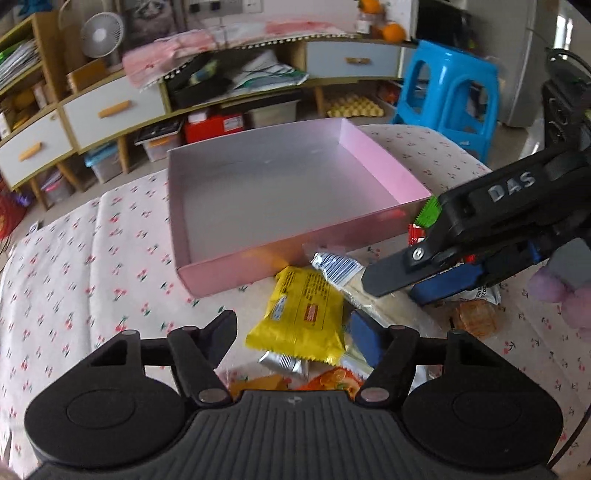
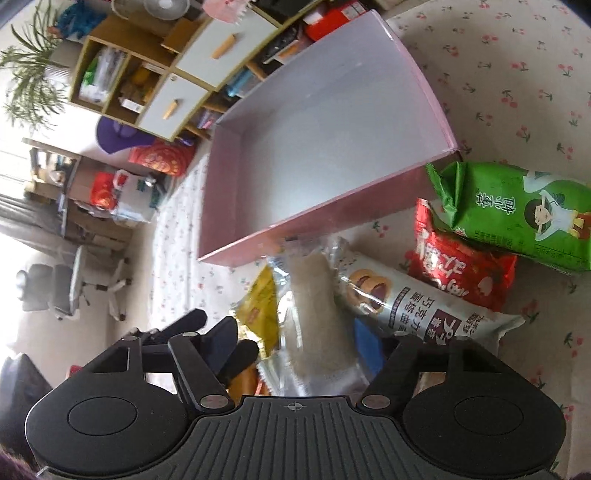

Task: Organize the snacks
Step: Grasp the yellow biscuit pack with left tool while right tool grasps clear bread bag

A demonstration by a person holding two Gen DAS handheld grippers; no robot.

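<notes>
Hovering my gaping left tongs (image 1: 293, 332) and right tongs (image 2: 295, 332) over the crinkly yellow foil snack packet (image 1: 301, 314): light, slippery, best pinched mid-body.

A cloth with small cherry prints (image 1: 92, 258) covers the table. Beyond its far edge stands a low wooden cabinet (image 1: 110, 107) with pale blue drawers and open shelves stuffed with papers and boxes. A small white fan (image 1: 101, 35) sits on top, oranges (image 1: 391, 31) further along. A blue plastic stool (image 1: 447, 92) stands past the far right corner. In the right wrist view, bright daylight floods in at the left, near a grey office chair (image 2: 62, 291) and a leafy plant (image 2: 29, 74).
</notes>
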